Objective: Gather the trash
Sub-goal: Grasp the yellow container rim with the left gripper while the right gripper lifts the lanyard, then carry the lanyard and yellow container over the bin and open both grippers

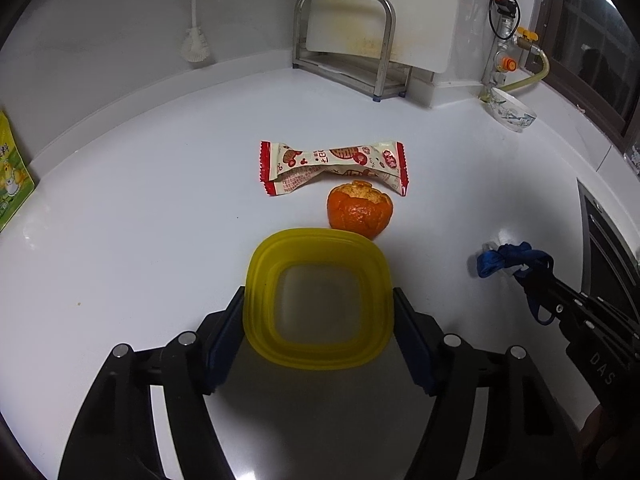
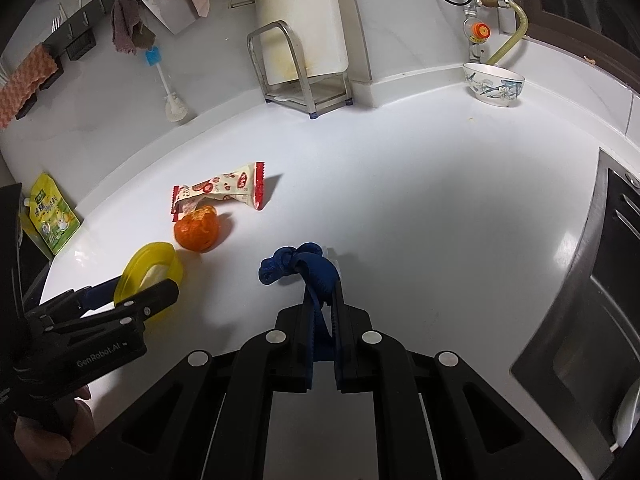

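Observation:
My left gripper (image 1: 319, 300) is shut on a yellow plastic container (image 1: 318, 300), held just above the white counter; it also shows in the right wrist view (image 2: 150, 276). Just beyond it lies an orange peel (image 1: 359, 210) and behind that a red-and-white snack wrapper (image 1: 334, 166). Both show in the right wrist view, peel (image 2: 197, 232) and wrapper (image 2: 224, 190). My right gripper (image 2: 323, 296) is shut on a knotted blue cloth strap (image 2: 298, 268), seen at the right in the left wrist view (image 1: 508, 262).
A metal rack with a white cutting board (image 1: 348, 52) stands at the back. A patterned bowl (image 2: 494, 84) sits by the gas valve at the back right. A green-yellow pouch (image 2: 52, 216) leans at the left. A dark sink (image 2: 600, 320) lies at the right.

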Demonstrator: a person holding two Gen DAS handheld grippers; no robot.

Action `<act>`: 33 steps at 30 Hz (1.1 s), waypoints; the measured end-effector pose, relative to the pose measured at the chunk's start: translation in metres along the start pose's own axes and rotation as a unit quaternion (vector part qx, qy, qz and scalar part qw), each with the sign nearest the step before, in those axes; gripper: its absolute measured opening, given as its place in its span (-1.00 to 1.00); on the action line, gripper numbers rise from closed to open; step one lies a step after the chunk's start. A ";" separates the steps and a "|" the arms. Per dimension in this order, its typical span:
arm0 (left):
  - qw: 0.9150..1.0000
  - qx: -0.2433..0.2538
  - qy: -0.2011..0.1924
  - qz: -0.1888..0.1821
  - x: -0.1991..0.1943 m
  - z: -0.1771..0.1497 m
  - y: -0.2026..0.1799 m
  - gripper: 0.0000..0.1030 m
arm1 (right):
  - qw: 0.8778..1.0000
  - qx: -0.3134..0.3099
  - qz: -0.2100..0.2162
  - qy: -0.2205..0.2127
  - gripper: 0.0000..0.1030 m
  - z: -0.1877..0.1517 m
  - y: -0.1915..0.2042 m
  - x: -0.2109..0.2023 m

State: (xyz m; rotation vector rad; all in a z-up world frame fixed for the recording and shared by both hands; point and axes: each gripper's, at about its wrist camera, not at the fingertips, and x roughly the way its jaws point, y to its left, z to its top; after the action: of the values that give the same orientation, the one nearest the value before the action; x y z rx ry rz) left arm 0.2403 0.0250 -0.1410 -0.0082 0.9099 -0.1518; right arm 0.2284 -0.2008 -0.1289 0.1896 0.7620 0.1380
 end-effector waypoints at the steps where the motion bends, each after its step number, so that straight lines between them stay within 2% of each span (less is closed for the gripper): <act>1: 1.000 0.002 -0.002 0.001 -0.003 0.000 0.000 0.31 | 1.000 0.000 -0.001 0.001 -0.86 -0.001 0.001 -0.002; 14: 0.999 0.034 -0.006 0.007 -0.056 -0.023 -0.006 0.31 | 1.000 0.024 0.004 -0.004 -0.86 -0.025 0.011 -0.054; 26: 0.999 0.049 -0.012 -0.004 -0.133 -0.062 -0.026 0.31 | 1.000 0.019 0.006 -0.001 -0.86 -0.070 0.008 -0.136; 33: 0.998 0.054 -0.008 -0.006 -0.170 -0.097 -0.048 0.31 | 1.000 0.008 0.010 0.027 -0.86 -0.113 -0.003 -0.179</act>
State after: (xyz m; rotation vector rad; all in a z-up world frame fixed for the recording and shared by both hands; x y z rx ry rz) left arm 0.0547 0.0064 -0.0638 0.0847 0.8846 -0.2125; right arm 0.0218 -0.2244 -0.0897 0.2091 0.8149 0.1568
